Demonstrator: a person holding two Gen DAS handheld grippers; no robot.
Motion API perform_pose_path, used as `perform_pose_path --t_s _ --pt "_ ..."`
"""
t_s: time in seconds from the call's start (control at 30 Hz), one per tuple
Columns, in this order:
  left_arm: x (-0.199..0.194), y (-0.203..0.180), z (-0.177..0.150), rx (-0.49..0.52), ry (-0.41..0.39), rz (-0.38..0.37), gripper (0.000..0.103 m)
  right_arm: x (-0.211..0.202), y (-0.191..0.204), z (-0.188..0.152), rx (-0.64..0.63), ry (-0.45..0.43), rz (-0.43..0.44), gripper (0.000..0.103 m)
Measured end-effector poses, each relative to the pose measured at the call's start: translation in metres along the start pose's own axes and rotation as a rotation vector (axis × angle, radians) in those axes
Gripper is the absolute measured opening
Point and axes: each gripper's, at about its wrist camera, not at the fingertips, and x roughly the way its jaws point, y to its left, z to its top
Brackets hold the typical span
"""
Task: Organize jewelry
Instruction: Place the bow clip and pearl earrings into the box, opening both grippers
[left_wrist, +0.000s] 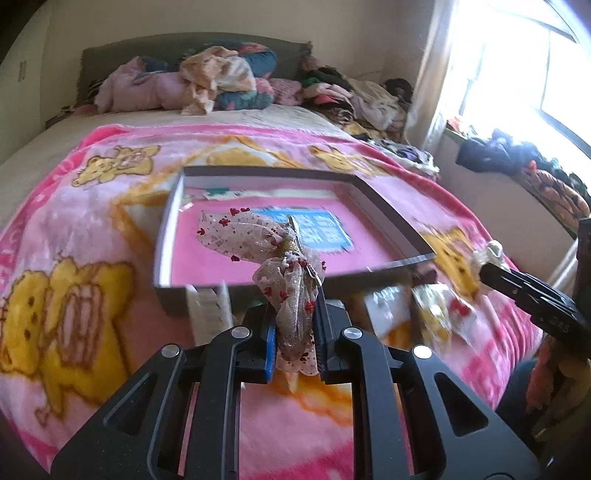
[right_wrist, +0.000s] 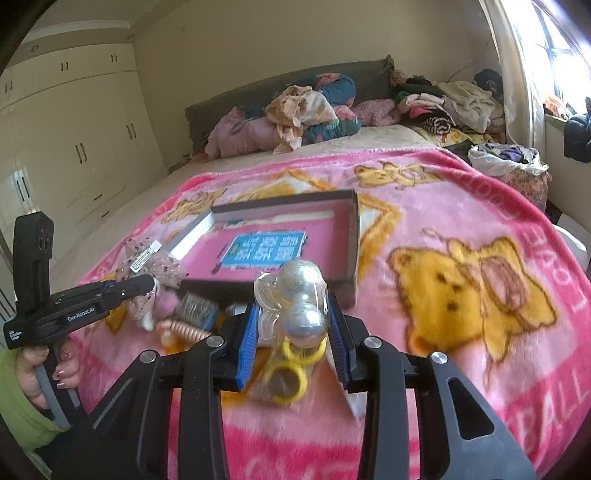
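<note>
Left gripper (left_wrist: 295, 328): clamping sheer bow hair clip (left_wrist: 284, 258) by soft, light tail; metal clip rising beyond jaws, above open box (left_wrist: 168, 236).

Right gripper (right_wrist: 291, 332): pinching slippery plastic packet of silver beads (right_wrist: 301, 295), yellow rings hanging behind.

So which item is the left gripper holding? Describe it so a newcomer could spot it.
On the pink bear blanket lies a shallow open box. In front of it, the left gripper pinches a sheer bow hair clip. Its glittery mesh with tiny red dots sets it apart from the right gripper's bagged silver balls.
</note>
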Motion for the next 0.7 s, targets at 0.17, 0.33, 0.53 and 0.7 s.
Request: perform_pose_path --t_s 0.17,0.33,0.53,0.7 --pt "0.010 0.011 0.018 -0.026 -0.012 0.028 0.010 0.014 -0.005 0.019 0.005 -0.004 -0.005 0.033" --pt "0.025 0.022 0.033 -0.036 -0.002 0.040 0.010 0.033 -0.010 0.033 0.017 0.012 -0.005 0.033" --pt "0.047 0.027 0.043 -0.028 0.032 0.056 0.010 0.060 -0.013 0.047 0.021 0.043 -0.005 0.033" --pt "0.065 0.031 0.043 -0.024 0.077 0.060 0.011 0.083 -0.013 0.052 0.010 0.078 -0.014 0.033"
